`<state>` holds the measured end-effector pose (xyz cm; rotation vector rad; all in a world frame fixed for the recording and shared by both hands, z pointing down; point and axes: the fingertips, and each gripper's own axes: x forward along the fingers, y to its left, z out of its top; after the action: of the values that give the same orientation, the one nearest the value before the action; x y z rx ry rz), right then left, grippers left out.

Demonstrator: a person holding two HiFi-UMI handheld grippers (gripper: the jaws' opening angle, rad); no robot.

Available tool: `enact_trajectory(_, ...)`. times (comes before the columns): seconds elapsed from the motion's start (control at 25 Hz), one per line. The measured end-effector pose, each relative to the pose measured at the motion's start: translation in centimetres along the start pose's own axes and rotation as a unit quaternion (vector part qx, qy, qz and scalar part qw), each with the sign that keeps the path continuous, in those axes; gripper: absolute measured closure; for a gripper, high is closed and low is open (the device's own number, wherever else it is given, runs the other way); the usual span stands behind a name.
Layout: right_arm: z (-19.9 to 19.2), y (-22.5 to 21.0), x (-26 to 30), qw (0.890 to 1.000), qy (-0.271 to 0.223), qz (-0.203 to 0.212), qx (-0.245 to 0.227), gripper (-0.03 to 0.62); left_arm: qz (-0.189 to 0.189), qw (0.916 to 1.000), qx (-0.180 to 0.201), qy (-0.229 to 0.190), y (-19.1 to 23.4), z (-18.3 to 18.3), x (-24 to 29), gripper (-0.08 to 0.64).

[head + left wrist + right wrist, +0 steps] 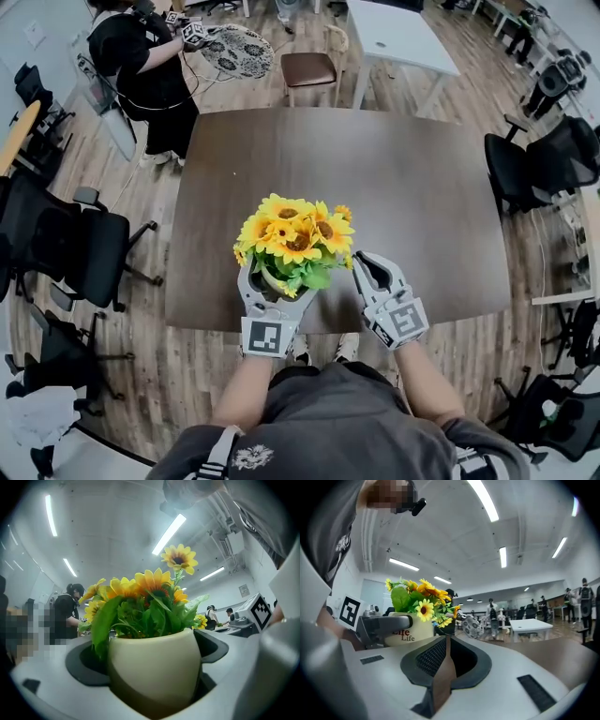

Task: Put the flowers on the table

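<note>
A bunch of yellow sunflowers (295,234) stands in a cream pot (273,282) over the near edge of the dark brown table (412,187). My left gripper (278,285) is shut on the pot, one jaw on each side. In the left gripper view the pot (154,667) fills the space between the jaws, with the flowers (150,585) above it. My right gripper (367,265) is just right of the pot, shut and empty. Its view shows the jaws (446,641) pressed together and the pot (407,631) to the left. Whether the pot rests on the table cannot be told.
A person in black (141,56) stands beyond the table's far left corner, holding grippers. A brown-seated chair (309,67) and a white table (398,33) are behind the far edge. Black office chairs stand at the left (75,244) and the right (534,159).
</note>
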<state>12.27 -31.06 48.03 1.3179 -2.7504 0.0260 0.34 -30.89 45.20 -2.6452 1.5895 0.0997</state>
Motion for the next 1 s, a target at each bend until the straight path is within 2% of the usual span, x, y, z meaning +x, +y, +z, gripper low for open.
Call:
enact_trajectory(0.08, -0.2, 0.8, 1.4, 0.999, 0.003, 0.048, 0.001, 0.565, 0.004, 1.0000, -0.005, 0.001, -0.2, -0.5, -0.2, -0.011)
enact_trajectory(0.2, 0.2, 0.5, 2.5, 0.997, 0.001, 0.081, -0.008, 0.560, 0.008, 0.9999, -0.010, 0.010, -0.8, -1.2, 0.2, -0.011)
enact_trajectory(0.4, 0.1, -1.4, 2.5, 0.996, 0.007, 0.084, -0.011, 0.560, 0.019, 0.9996, -0.015, 0.017, -1.7, -1.4, 1.4, -0.011)
enact_trajectory(1.0, -1.7, 0.7, 3.9, 0.988, 0.020, 0.150, 0.011, 0.561, -0.008, 0.9987, -0.022, 0.046, -4.2, -4.3, 0.8, -0.011)
